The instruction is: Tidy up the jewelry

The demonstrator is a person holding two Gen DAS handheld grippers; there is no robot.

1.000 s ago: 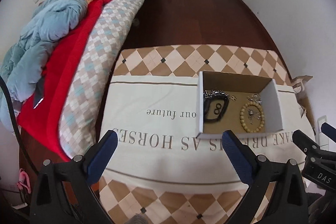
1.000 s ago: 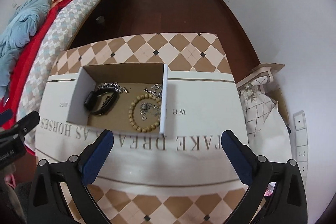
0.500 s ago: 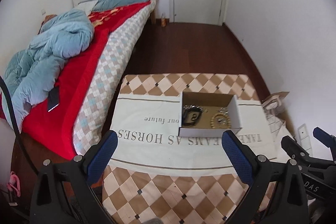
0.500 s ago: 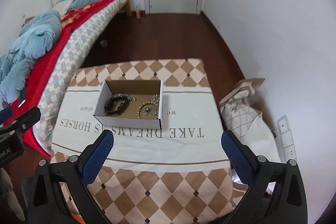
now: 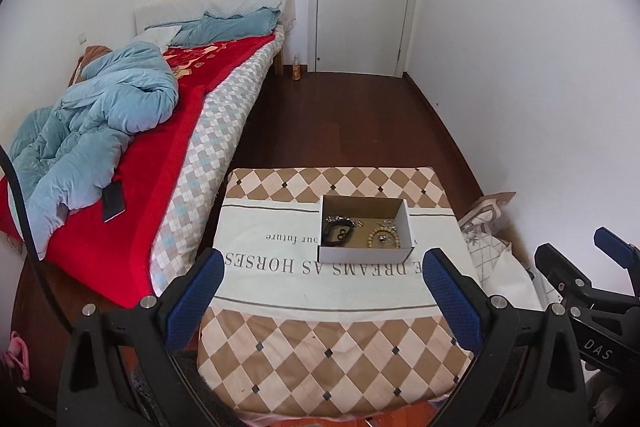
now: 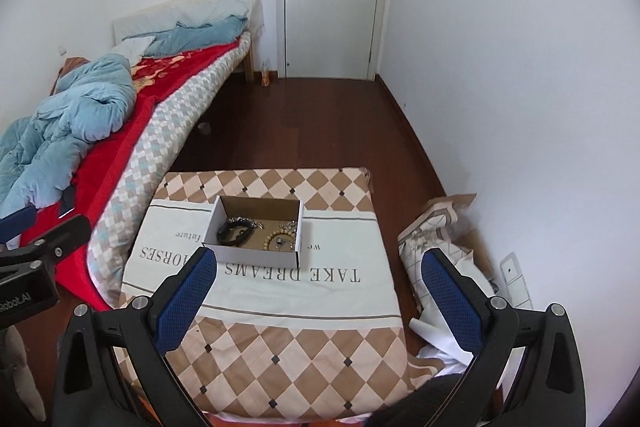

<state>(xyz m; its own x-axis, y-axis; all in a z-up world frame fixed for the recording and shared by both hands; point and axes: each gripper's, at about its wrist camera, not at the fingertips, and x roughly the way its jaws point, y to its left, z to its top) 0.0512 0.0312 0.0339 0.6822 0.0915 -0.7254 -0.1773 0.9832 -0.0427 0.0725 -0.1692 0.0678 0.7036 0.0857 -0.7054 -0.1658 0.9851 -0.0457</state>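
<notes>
Silver pieces (image 5: 339,219) in box (image 5: 365,253) too small to identify.

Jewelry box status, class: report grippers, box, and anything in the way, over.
Left gripper open, empty. Right gripper open, empty. Cardboard box on table, holding bead bracelet, black band, chains. Nothing blocking the box.
</notes>
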